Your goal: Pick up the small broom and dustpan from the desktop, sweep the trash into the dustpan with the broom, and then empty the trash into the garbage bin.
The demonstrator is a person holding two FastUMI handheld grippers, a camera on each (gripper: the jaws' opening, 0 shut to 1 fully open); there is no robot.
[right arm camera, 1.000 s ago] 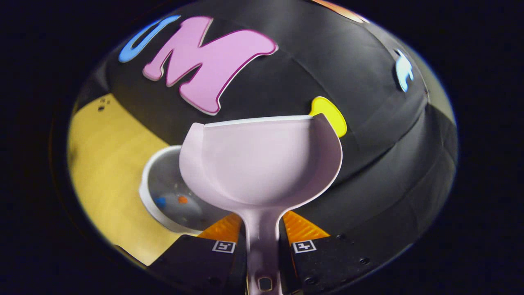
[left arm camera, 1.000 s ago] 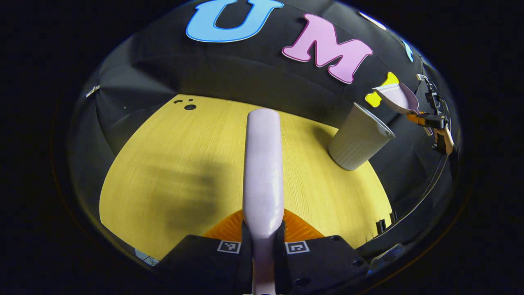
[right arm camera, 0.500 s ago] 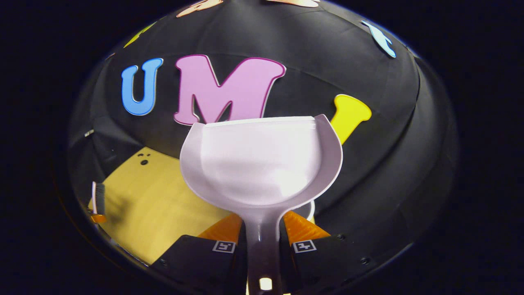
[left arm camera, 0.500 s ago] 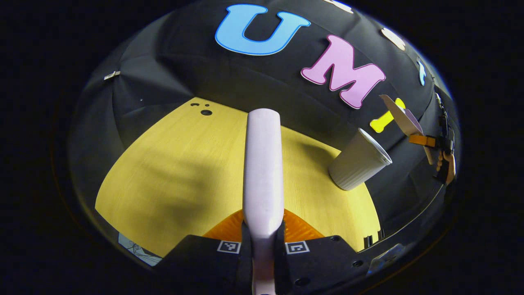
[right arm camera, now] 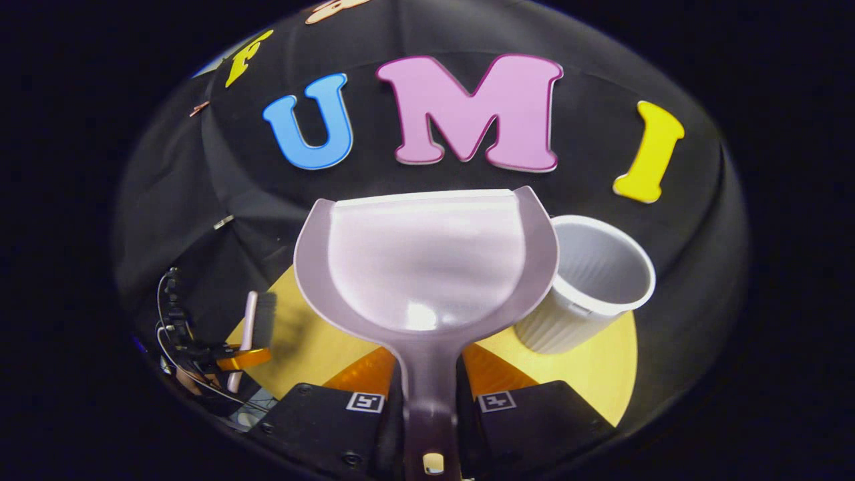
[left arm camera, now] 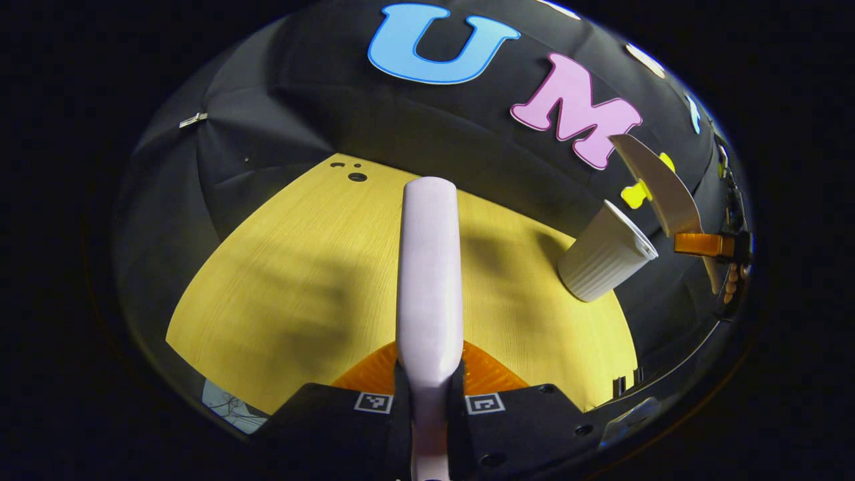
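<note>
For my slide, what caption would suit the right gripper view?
Right gripper holding an empty dustpan by its handle, beside the garbage bin on the yellow desktop.

both views above desk [left arm camera: 280, 267], sharing bin [right arm camera: 588, 287]

The garbage bin [left arm camera: 604, 254] is standing as the lone obstacle on the yellow desktop [left arm camera: 300, 280], near its far right edge, close to the booth wall [left arm camera: 414, 127]. Left of the bin, the desktop is lying open. The dustpan [right arm camera: 427, 267] is hanging just beside the bin's rim, crowding that side.
</note>
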